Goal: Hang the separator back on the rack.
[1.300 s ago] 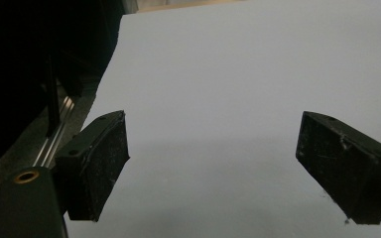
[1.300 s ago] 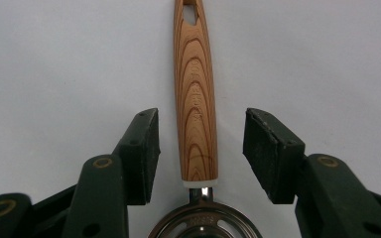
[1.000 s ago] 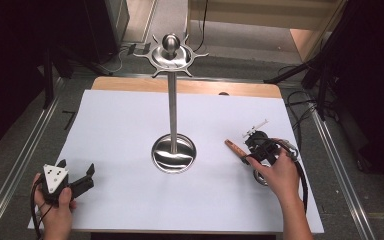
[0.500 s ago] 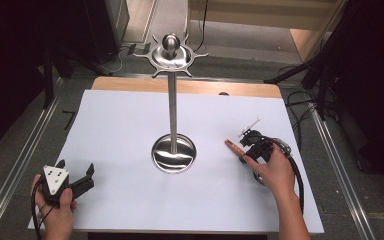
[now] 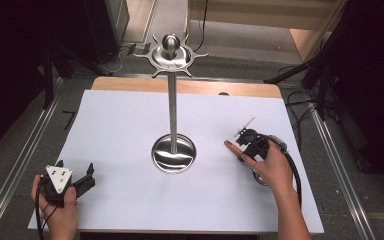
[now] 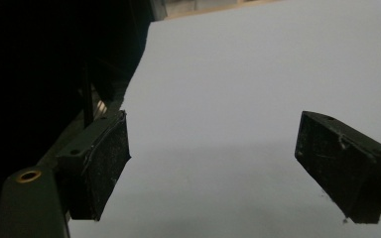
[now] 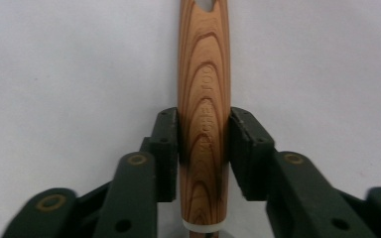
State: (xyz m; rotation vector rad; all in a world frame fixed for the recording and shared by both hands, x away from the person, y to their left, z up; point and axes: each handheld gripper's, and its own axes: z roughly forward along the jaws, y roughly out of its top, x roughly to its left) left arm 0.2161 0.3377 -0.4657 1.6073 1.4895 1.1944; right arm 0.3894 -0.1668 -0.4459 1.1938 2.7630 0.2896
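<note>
Now the right gripper, jaws just closed, clamps the wooden handle, which lies flat, pointing straight ahead between them.

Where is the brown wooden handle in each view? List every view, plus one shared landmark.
High view: brown wooden handle, tip poking out right of the round steel stand base.
Right gripper view: upright down the middle.
Left gripper view: white table sheet between the left tool's jaws.
Shared landmark: that white sheet.

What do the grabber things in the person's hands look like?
Both tongs are black. The left tongs carry a grey three-cornered plate with dark dots on top. Their jaws end in flat, scuffed rectangular pads. A black cable trails from the right tongs. No sleeves show.
</note>
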